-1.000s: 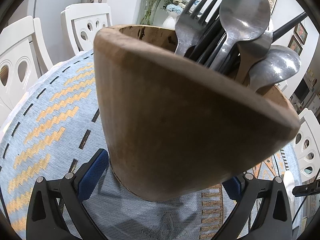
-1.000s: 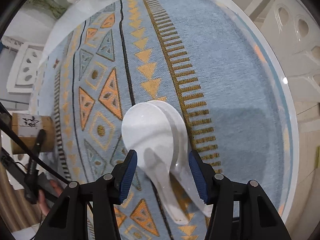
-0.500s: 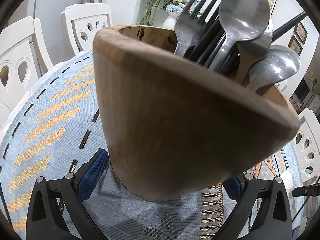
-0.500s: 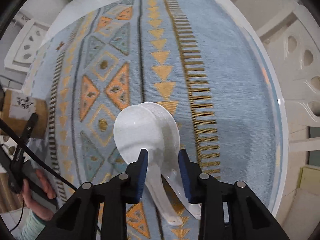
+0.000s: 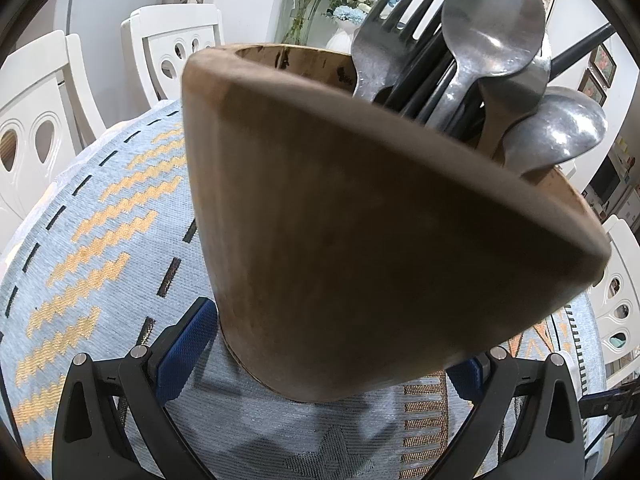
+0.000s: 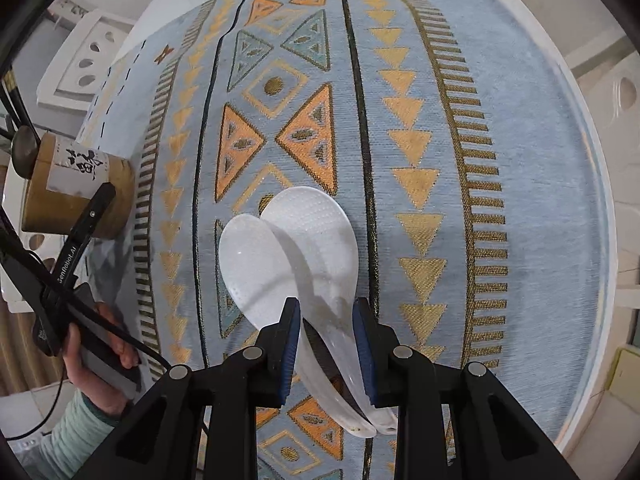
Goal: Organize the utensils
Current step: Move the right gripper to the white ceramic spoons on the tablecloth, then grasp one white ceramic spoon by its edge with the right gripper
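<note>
Two stacked white rice spoons (image 6: 280, 248) lie over the patterned blue tablecloth (image 6: 520, 160). My right gripper (image 6: 326, 312) is shut on their handles, its jaws having just been closing onto them. A wooden utensil holder (image 5: 360, 240) fills the left wrist view, with a metal fork (image 5: 384, 40), metal spoons (image 5: 492, 20) and black chopsticks standing in it. My left gripper (image 5: 328, 356) is shut on the holder's base. The right wrist view shows the same holder (image 6: 76, 196) at the far left, one of the left gripper's fingers (image 6: 92, 216) lying against it.
White chairs (image 5: 172, 48) stand around the round table, and its rim (image 6: 592, 208) curves along the right. A vase of flowers (image 5: 344, 20) is behind the holder. A person's hand (image 6: 100, 344) holds the left gripper at the lower left.
The right gripper's jaws closed from wide apart onto the white spoons' handles. It rolled and shifted, so the holder now sits closer in its view. The left wrist view is unchanged.
</note>
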Available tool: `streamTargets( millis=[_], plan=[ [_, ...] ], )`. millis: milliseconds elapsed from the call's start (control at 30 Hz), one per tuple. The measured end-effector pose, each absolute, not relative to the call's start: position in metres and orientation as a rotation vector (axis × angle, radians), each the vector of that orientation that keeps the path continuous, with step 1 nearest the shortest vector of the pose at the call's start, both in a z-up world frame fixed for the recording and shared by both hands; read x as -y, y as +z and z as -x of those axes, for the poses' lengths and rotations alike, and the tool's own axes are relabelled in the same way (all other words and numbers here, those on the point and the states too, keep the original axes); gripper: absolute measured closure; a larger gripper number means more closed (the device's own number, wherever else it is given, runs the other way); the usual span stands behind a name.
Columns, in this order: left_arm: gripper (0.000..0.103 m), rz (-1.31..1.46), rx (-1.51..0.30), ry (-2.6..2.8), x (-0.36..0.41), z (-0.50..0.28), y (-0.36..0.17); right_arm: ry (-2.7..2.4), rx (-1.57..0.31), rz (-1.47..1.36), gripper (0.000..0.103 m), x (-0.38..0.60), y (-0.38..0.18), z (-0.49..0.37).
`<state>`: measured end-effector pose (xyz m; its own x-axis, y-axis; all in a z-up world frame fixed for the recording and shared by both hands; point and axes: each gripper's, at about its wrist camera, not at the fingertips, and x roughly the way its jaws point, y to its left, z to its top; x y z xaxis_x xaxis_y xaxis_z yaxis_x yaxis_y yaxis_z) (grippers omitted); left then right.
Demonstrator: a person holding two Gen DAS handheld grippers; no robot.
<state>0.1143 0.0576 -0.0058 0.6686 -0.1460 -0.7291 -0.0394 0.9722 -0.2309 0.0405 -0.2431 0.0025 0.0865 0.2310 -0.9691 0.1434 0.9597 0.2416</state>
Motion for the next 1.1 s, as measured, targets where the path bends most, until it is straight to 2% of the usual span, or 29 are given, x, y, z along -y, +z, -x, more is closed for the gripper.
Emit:
streamTargets(
  millis=[400, 467, 533, 567, 700, 867, 1100],
  plan=[
    [0.001, 0.234, -0.839, -0.06, -0.057, -0.114, -0.006, 0.106, -1.487, -0.502, 0.076, 0.267, -0.02, -0.064],
    [0.001, 0.236, -0.839, -0.061, -0.057, -0.114, -0.006, 0.106, -1.481, -0.434, 0.075, 0.253, -0.02, -0.067],
    [0.001, 0.234, -0.838, -0.06, -0.058, -0.114, -0.006, 0.11, -1.464, -0.328, 0.083, 0.244, -0.011, -0.064],
    [0.001, 0.233, -0.838, -0.06, -0.057, -0.114, -0.005, 0.111, -1.459, -0.288, 0.091, 0.238, -0.008, -0.062],
    [0.001, 0.232, -0.837, -0.06, -0.057, -0.113, -0.005, 0.133, -1.428, -0.256, 0.098, 0.229, 0.007, -0.055],
    [0.001, 0.228, -0.836, -0.059, -0.056, -0.112, -0.004, 0.112, -1.404, -0.083, 0.099, 0.206, 0.03, -0.043],
    [0.001, 0.23, -0.837, -0.061, -0.056, -0.112, -0.004, 0.139, -1.477, -0.045, 0.098, 0.2, 0.018, -0.039]
  ],
)
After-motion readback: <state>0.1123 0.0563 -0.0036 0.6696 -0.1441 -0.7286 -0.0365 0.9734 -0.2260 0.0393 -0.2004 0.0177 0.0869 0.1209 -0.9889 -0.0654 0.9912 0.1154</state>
